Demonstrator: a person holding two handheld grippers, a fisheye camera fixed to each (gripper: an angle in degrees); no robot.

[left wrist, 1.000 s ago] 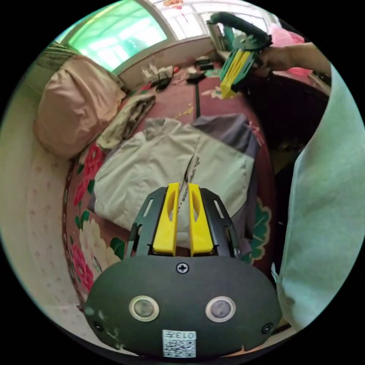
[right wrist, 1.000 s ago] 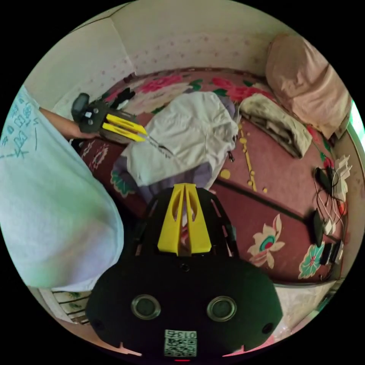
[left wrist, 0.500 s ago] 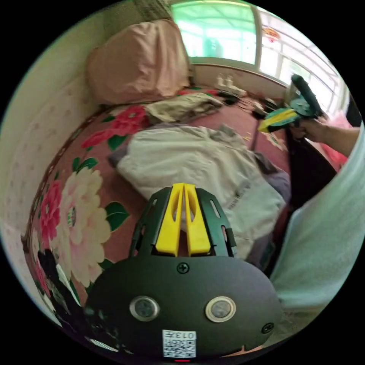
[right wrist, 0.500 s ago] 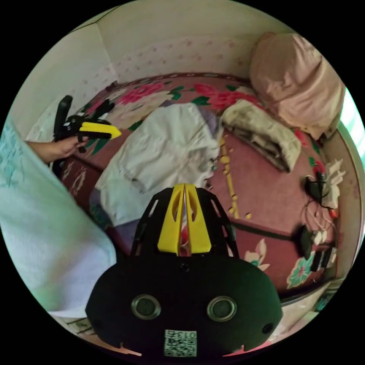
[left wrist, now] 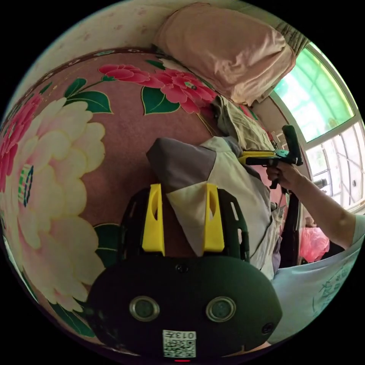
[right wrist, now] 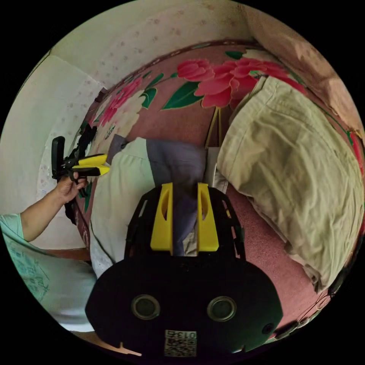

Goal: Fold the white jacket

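Note:
The white jacket (left wrist: 232,186) with grey panels lies bunched on the flowered bed cover. In the left gripper view, my left gripper (left wrist: 183,187) is open, and a white and grey corner of the jacket lies between its jaws. The right gripper (left wrist: 262,156) hovers at the jacket's far side, held in a hand. In the right gripper view, my right gripper (right wrist: 184,185) is open over a grey panel of the jacket (right wrist: 118,190), with fabric between its jaws. The left gripper (right wrist: 91,164) sits at the jacket's other edge.
A folded beige garment (right wrist: 296,159) lies right beside the jacket. A pink pillow (left wrist: 224,49) leans at the wall by the window (left wrist: 315,102). The maroon bed cover (left wrist: 121,125) spreads bare to the left. The person's pale shirt (left wrist: 319,281) stands at the bed's edge.
Both grippers went from shut to open and dropped close to the jacket, each with fabric between its jaws. Both cameras swung down toward the bed.

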